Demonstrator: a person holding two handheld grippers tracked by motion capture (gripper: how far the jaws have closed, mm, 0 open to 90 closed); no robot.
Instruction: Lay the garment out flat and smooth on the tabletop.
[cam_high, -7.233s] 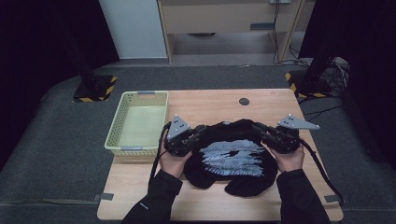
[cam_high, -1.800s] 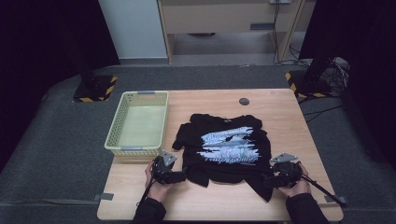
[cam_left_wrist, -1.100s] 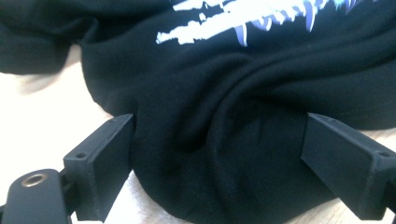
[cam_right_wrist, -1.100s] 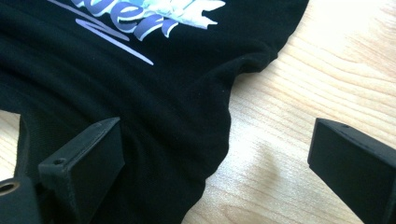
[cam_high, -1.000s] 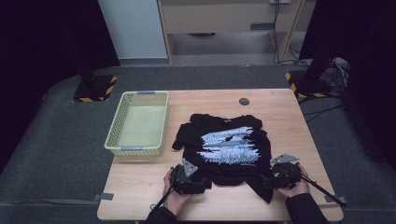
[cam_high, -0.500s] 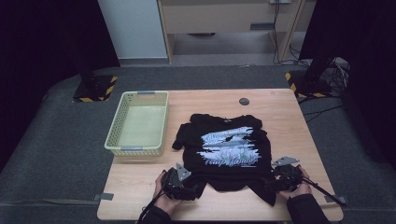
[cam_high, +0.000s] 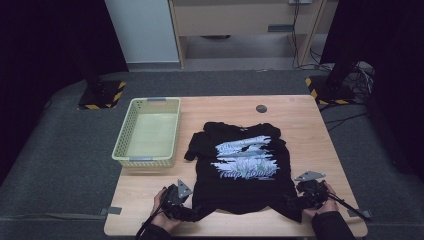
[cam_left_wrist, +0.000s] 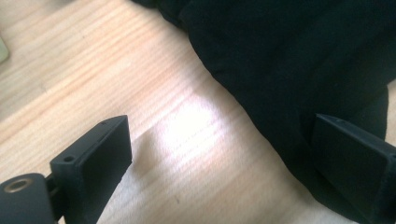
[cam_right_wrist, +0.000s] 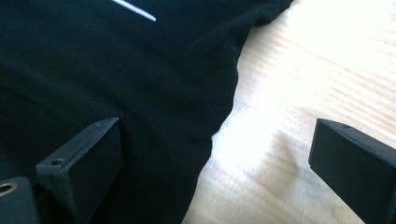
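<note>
A black T-shirt (cam_high: 240, 170) with a white and blue print lies spread flat on the wooden table (cam_high: 310, 135), collar to the far side. My left gripper (cam_high: 190, 212) is at the shirt's near left hem corner. In the left gripper view it (cam_left_wrist: 224, 158) is open, one jaw over bare wood and the other over the black cloth (cam_left_wrist: 299, 60). My right gripper (cam_high: 296, 202) is at the near right hem corner. It (cam_right_wrist: 215, 154) is open too, straddling the shirt's edge (cam_right_wrist: 140, 84). Neither pair of jaws pinches cloth.
A pale yellow-green mesh basket (cam_high: 142, 161) stands on the table's left side, with nothing visible in it. A small dark round disc (cam_high: 261, 108) lies near the far edge. The near table edge runs just below both grippers.
Both grippers came from mid-table back to the near hem corners. In the last second the left gripper drew slightly left and toward the near edge. The shirt lies flatter.
</note>
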